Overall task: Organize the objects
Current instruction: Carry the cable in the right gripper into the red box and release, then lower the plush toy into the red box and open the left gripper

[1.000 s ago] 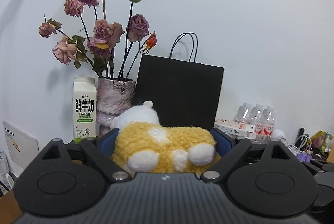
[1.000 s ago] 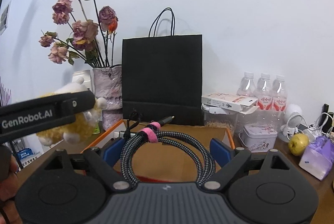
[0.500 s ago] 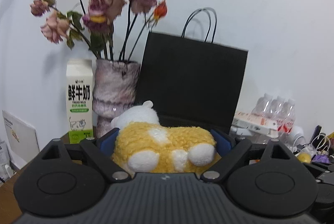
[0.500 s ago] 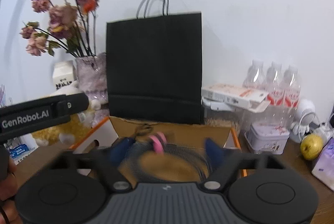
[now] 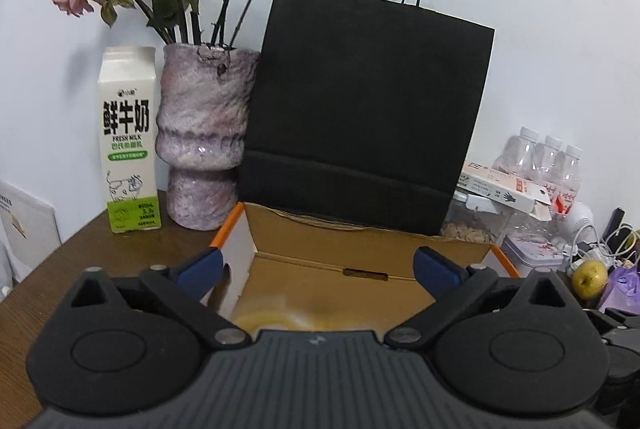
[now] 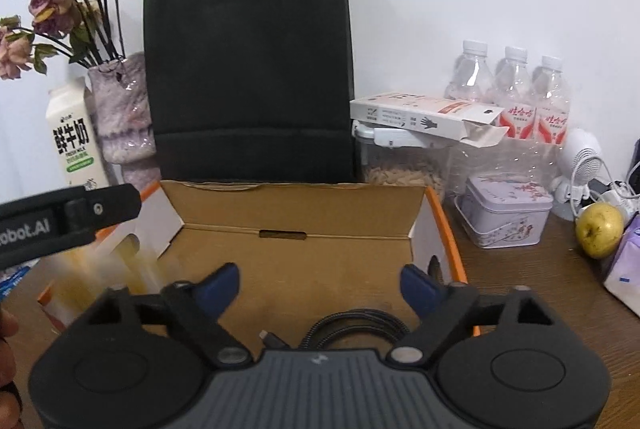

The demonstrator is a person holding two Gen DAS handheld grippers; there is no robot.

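An open cardboard box with orange edges point(image 5: 360, 253) point(image 6: 296, 213) stands on the brown table in front of a black paper bag. My left gripper point(image 5: 316, 265) is open and empty above the box's left part. The yellow and white plush toy point(image 5: 276, 321) shows as a blur falling below it; it also shows blurred in the right wrist view point(image 6: 108, 277). My right gripper point(image 6: 320, 279) is open over the box. The coiled braided black cable point(image 6: 352, 325) lies on the box floor just below it.
A black paper bag point(image 6: 248, 69), a vase of dried roses point(image 5: 204, 149) and a milk carton point(image 5: 128, 145) stand behind the box. Water bottles point(image 6: 508, 89), a flat white box point(image 6: 424, 115), a tin point(image 6: 504, 209), an apple point(image 6: 600, 229) and chargers sit at right.
Both grippers moved down over the box and opened. The left let go of the plush toy, which is dropping. The right let go of the cable, which now lies in the box.
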